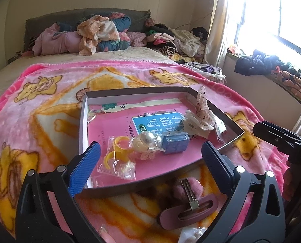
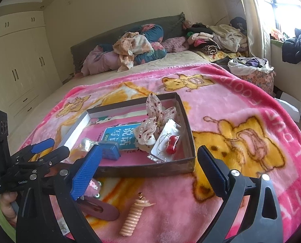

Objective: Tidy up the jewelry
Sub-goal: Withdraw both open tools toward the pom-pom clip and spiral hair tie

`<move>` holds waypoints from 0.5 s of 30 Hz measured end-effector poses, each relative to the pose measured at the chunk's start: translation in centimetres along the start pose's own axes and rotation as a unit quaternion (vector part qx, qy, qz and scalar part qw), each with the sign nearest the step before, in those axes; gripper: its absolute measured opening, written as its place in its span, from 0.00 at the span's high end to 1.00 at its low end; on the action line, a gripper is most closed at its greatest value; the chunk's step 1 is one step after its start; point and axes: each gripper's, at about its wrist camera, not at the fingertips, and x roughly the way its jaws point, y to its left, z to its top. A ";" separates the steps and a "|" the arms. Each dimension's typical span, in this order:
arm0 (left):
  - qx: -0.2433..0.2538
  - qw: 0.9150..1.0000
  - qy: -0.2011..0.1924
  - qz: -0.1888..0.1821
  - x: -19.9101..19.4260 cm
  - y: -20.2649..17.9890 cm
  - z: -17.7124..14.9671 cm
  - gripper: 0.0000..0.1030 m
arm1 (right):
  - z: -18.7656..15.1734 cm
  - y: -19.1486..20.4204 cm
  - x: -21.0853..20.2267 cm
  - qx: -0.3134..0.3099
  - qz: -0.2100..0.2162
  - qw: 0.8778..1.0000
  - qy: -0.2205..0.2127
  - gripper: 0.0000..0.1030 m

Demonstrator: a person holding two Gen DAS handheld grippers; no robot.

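Note:
A shallow cardboard box (image 1: 83,121) (image 2: 191,139) lies on the pink blanket. It holds a bagged yellow ring (image 1: 118,149), a pearl piece (image 1: 146,139), a small blue box (image 1: 175,142) (image 2: 110,151), a spotted bow clip (image 1: 202,109) (image 2: 156,117) and bagged red earrings (image 2: 170,145). Before the box lie a mauve hair clip (image 1: 189,212) (image 2: 102,209), a pink pompom clip (image 1: 182,186) and a peach spiral hair tie (image 2: 133,216). My left gripper (image 1: 150,162) is open and empty above the box's near edge. My right gripper (image 2: 148,168) is open and empty above the near blanket.
The pink bear blanket (image 1: 39,101) covers the bed's near end. Piled bedding (image 1: 93,34) and clothes (image 1: 176,40) lie at the headboard. A window with clothes on its sill (image 1: 271,64) is on the right. White wardrobes (image 2: 15,60) stand on the left.

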 end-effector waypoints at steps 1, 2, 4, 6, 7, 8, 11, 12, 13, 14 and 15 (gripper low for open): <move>0.001 1.000 -0.001 0.000 -0.1 -0.1 -0.1 0.11 | 0.0 0.1 -0.1 -0.001 0.001 1.000 -0.001 0.10; 0.000 1.000 -0.003 -0.001 -0.3 -0.1 -0.1 0.11 | -0.1 0.3 -0.2 -0.003 0.002 1.000 -0.001 0.10; 0.001 1.000 -0.005 -0.002 -0.5 -0.1 -0.2 0.11 | -0.2 0.6 -0.5 -0.006 0.002 1.000 -0.002 0.10; 0.001 1.000 -0.007 -0.001 -0.8 -0.1 -0.3 0.11 | -0.3 0.9 -0.8 -0.010 0.003 1.000 -0.002 0.10; 0.001 1.000 -0.008 -0.001 -0.9 0.0 -0.4 0.11 | -0.4 1.1 -0.9 -0.011 0.003 1.000 -0.002 0.10; 0.002 1.000 -0.009 -0.001 -1.0 0.0 -0.4 0.11 | -0.4 1.2 -1.0 -0.012 0.003 1.000 -0.002 0.10; 0.003 1.000 -0.010 -0.001 -1.4 0.0 -0.7 0.11 | -0.6 1.5 -1.3 -0.014 0.004 1.000 -0.002 0.10; 0.003 1.000 -0.010 -0.001 -1.3 0.0 -0.6 0.11 | -0.7 1.7 -1.4 -0.015 0.004 1.000 -0.002 0.10; 0.003 1.000 -0.009 -0.001 -1.3 0.0 -0.6 0.11 | -0.8 1.7 -1.5 -0.016 0.005 1.000 -0.001 0.10; 0.003 1.000 -0.009 -0.001 -1.3 0.0 -0.6 0.11 | -0.9 1.7 -1.5 -0.017 0.005 1.000 -0.001 0.10; 0.003 1.000 -0.009 -0.001 -1.4 0.1 -0.7 0.11 | -0.9 1.8 -1.6 -0.019 0.005 1.000 0.000 0.10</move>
